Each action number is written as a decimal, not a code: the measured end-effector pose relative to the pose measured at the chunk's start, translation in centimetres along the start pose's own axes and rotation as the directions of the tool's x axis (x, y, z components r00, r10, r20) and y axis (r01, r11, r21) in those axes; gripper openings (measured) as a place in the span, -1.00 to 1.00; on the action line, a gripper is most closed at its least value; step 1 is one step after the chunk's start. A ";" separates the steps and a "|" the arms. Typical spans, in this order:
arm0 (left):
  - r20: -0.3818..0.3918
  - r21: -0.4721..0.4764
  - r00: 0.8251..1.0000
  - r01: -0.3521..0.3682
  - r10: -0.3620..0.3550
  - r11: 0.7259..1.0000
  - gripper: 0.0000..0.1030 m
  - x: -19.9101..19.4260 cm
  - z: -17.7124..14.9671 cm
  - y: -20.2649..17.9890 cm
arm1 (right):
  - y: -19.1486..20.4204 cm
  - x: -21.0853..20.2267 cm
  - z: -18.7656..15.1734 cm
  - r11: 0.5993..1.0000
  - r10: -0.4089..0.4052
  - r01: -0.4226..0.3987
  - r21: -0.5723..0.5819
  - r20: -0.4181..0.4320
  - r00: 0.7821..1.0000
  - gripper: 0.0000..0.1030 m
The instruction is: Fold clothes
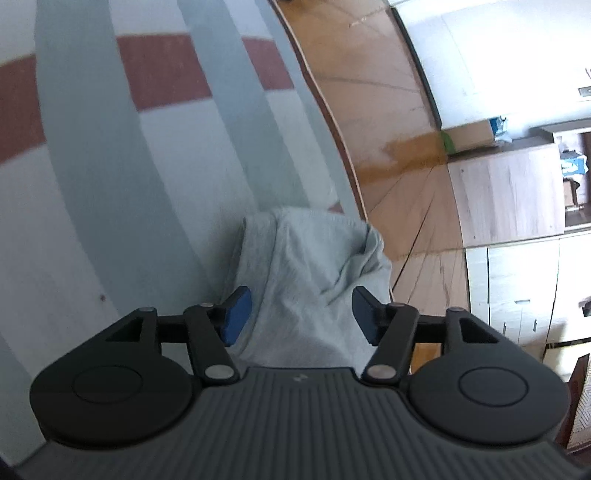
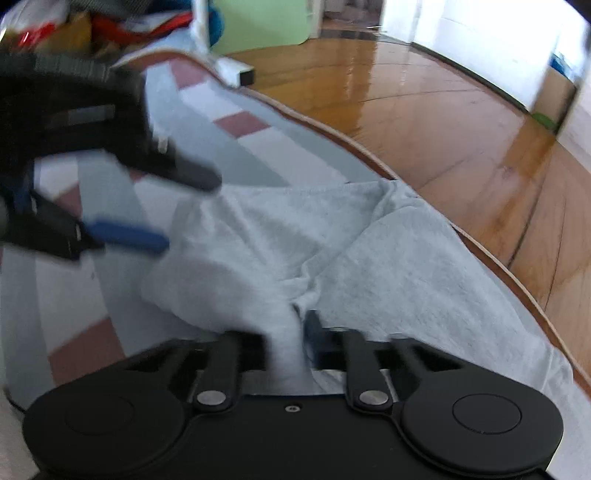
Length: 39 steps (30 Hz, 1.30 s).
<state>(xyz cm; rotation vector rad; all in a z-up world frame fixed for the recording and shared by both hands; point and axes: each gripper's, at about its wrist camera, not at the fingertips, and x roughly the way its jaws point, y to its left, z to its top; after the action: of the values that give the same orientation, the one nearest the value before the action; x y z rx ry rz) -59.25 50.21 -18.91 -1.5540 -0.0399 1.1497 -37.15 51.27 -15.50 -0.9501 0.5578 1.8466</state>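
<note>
A light grey garment (image 1: 306, 266) lies crumpled near the edge of a table covered with a grey, white and red striped cloth (image 1: 110, 166). My left gripper (image 1: 301, 314) is open, its blue pads (image 1: 238, 314) standing apart on either side of the garment's bunched end without pressing it. In the right wrist view the garment (image 2: 258, 229) spreads across the table toward the rim. My right gripper (image 2: 288, 336) is shut on a pinched ridge of the grey fabric. The left gripper (image 2: 192, 213) shows blurred at the upper left, open above the garment's far corner.
The table's rounded wooden rim (image 2: 369, 162) runs close beside the garment, with shiny wood floor (image 2: 424, 110) beyond it. Pale wood cabinets (image 1: 517, 192) stand across the floor. Coloured clutter (image 2: 74, 29) and a white post (image 2: 201, 29) sit at the table's far end.
</note>
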 end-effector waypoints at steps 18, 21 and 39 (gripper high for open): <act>-0.275 0.235 0.896 0.414 -0.348 0.879 -0.21 4.5 -8.0 -10.9 | -8.5 -12.0 -5.5 0.891 -0.003 -0.154 0.427 0.345 0.938 -0.79; -0.382 0.361 0.855 0.487 -0.350 0.795 -0.21 5.3 -11.8 -15.9 | -11.2 -15.8 -8.3 0.854 -0.073 -0.148 0.498 0.397 0.915 -0.79; -0.530 0.762 0.818 0.344 0.224 0.549 0.29 12.8 -27.3 -18.7 | -19.7 -20.1 -32.5 0.450 -0.314 0.075 0.890 0.079 0.946 -0.56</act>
<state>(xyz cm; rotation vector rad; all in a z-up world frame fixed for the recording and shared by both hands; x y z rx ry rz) -24.37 44.22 -15.99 -0.9084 0.7792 0.4153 -2.52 25.91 -18.15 -0.0499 1.0609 1.1321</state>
